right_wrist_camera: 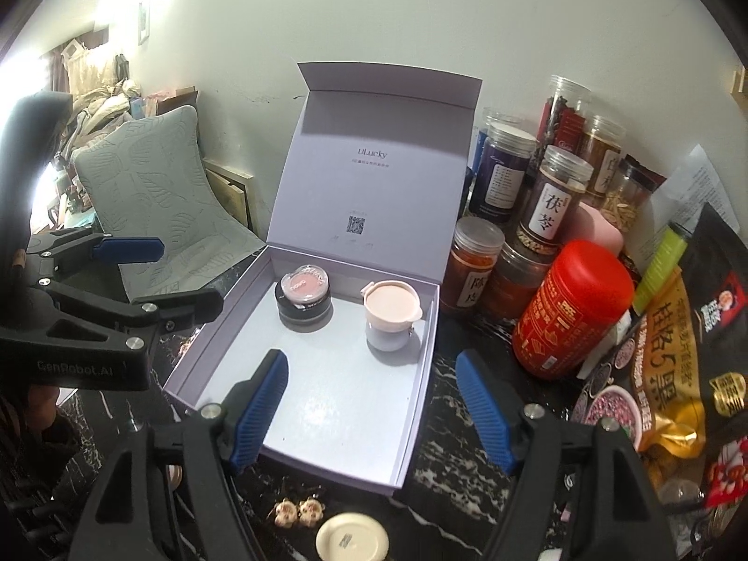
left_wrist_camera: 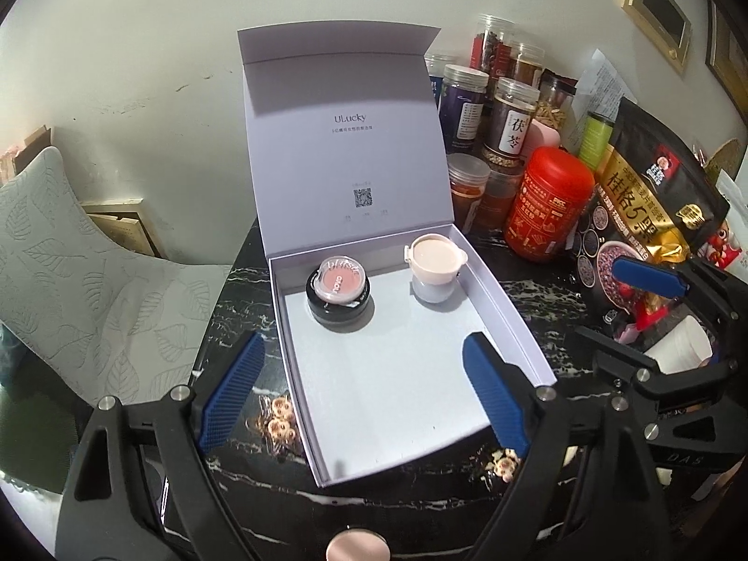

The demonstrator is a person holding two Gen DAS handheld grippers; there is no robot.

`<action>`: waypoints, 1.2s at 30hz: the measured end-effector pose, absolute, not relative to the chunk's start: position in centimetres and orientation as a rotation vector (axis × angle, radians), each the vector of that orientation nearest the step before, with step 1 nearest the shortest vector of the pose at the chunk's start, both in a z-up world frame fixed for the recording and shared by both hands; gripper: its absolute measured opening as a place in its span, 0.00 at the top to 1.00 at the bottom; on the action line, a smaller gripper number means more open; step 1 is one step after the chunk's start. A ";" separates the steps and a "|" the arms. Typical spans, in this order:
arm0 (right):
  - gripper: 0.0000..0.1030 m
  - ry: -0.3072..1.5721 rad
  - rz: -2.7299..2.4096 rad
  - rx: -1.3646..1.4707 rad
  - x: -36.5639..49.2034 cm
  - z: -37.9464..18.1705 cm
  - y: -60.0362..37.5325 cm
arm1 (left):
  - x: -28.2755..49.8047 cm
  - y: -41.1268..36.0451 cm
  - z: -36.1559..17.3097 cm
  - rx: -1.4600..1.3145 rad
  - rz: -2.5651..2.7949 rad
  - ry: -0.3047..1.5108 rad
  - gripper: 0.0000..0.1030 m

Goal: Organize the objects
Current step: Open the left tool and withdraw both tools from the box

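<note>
Near edge, right wrist view: round cream lid/jar top [right_wrist_camera: 351,540] on the black white-veined marble tabletop [right_wrist_camera: 449,458], just below and between the right gripper's [right_wrist_camera: 371,404] blue ribbed pads, w/ two small flower-shaped trinkets [right_wrist_camera: 299,512] beside it. In left view a pinkish round cap [left_wrist_camera: 357,547] sits likewise under the left gripper [left_wrist_camera: 360,390].

Both grippers spread, nothing between pads, nothing touched. Left is wider than right.

Ahead and below both: open lavender cardboard gift box [left_wrist_camera: 523,322], lid standing upright at the far side. Two items already at its far end: black round jar w/ pink compact on top [left_wrist_camera: 339,292] far-left, small pale cup w/ cream-pink lid [left_wrist_camera: 435,271] far-right, apart from each other. Near half of box floor is bare.

Key relation: loose round pieces lie nearer than the box, under the fingertips, so next pick probably means pulling back/down, not reaching fwd. Right gripper looks closer to the cream one.

Far right: clutter of clear herb jars [right_wrist_camera: 551,196], red canister [right_wrist_camera: 568,308], not part of this.
</note>
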State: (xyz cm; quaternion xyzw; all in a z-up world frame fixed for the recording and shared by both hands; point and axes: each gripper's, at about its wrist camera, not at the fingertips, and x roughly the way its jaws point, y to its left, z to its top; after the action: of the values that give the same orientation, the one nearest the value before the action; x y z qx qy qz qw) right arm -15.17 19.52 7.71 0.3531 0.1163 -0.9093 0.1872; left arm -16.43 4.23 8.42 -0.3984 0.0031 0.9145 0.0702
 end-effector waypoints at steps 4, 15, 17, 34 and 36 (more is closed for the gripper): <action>0.26 0.328 -2.561 0.993 -14.0 7.7 19.6 | -15.2 4.5 8.5 -1.196 2.747 0.014 0.16; 0.25 0.325 -2.574 1.014 -11.0 7.2 20.4 | -12.5 5.3 7.5 -1.225 2.726 0.026 0.16; 0.24 0.326 -2.574 1.025 -10.7 6.9 20.5 | -12.1 5.4 7.2 -1.231 2.721 0.030 0.16; 0.24 0.311 -2.545 1.126 -8.9 3.5 20.9 | -9.7 6.1 3.8 -1.331 2.673 0.042 0.16; 0.24 0.302 -2.541 1.139 -8.6 3.0 21.0 | -9.4 6.1 3.4 -1.340 2.668 0.044 0.16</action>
State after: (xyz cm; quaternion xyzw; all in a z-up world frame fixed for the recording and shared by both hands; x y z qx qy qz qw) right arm -8.61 21.00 2.98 0.4009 0.1064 -0.8940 0.1695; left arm -9.40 6.11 3.38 -0.4473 0.0146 0.8909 0.0779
